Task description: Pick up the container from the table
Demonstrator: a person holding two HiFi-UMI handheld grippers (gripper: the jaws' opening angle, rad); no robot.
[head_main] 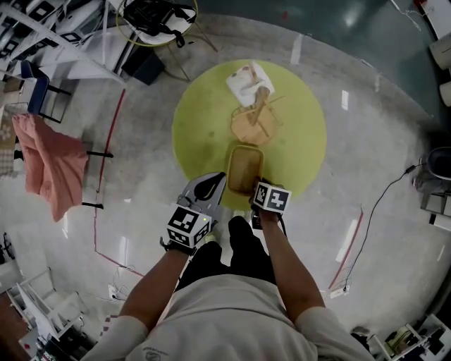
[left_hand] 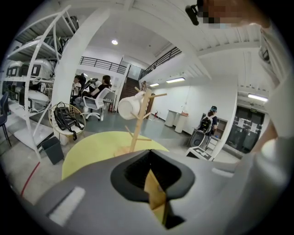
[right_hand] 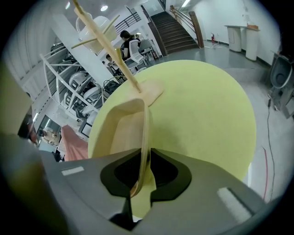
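A tan wooden container (head_main: 244,166), a shallow rectangular tray, lies at the near edge of the round yellow-green table (head_main: 303,127). My left gripper (head_main: 224,185) is at its near left corner. In the left gripper view the left gripper (left_hand: 154,195) is shut on a tan wedge of the container (left_hand: 156,202). My right gripper (head_main: 255,189) is at the near right corner. In the right gripper view the right gripper (right_hand: 140,176) is shut on the thin side wall of the container (right_hand: 124,128). Whether the tray is off the table I cannot tell.
A wooden mug tree (head_main: 254,116) with a white mug (head_main: 248,83) stands just beyond the container, and its base (right_hand: 149,90) nearly touches the tray's far end. A pink cloth (head_main: 53,166) hangs at the left. A round chair (head_main: 156,17) holding a black bag is behind the table.
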